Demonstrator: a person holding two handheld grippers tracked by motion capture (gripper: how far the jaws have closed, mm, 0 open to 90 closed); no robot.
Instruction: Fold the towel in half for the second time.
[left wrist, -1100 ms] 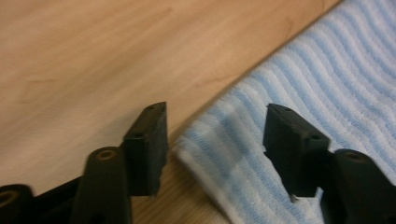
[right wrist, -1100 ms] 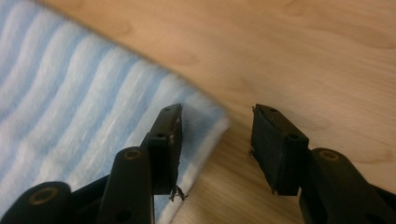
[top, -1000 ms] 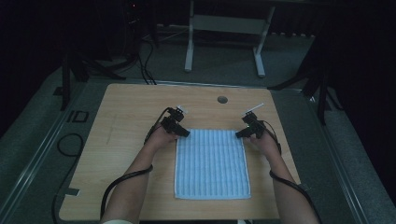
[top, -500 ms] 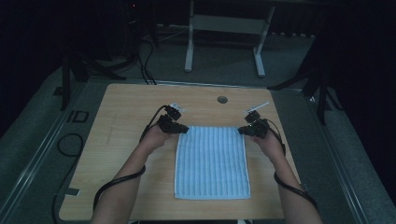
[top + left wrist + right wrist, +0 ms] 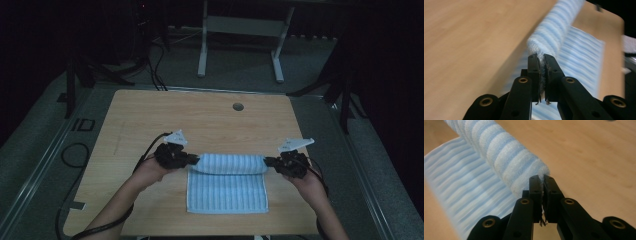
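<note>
- I see two forearms (image 5: 127, 197) come in at the near edge of the table (image 5: 145, 115), one on each side of the towel (image 5: 227, 192).
- The towel is blue and white with thin stripes. Its near part lies flat on the table, close to the near edge.
- The far part of the towel is lifted and curled over, so it looks like a soft roll above the flat part.
- My left gripper (image 5: 192, 160) is at the left end of that roll. In the left gripper view the two black jaws are pressed together with the towel corner (image 5: 541, 75) pinched between them, and little threads hang out below.
- My right gripper (image 5: 270, 161) is at the right end of the roll. In the right gripper view its jaws are pressed together too, pinching the other towel corner (image 5: 542, 192).
- The jaws of both grippers have just been closing, and now the cloth sits tight between them.
- A grey three-cornered plate (image 5: 176, 138) sits on top of each gripper, and a black cable (image 5: 150, 147) trails from the left one.
- Past the towel the table is bare wood, with a small round hole (image 5: 238, 106) near its far edge.
- Beyond the table I see a dark floor, more cables and a white stand (image 5: 240, 25).
</note>
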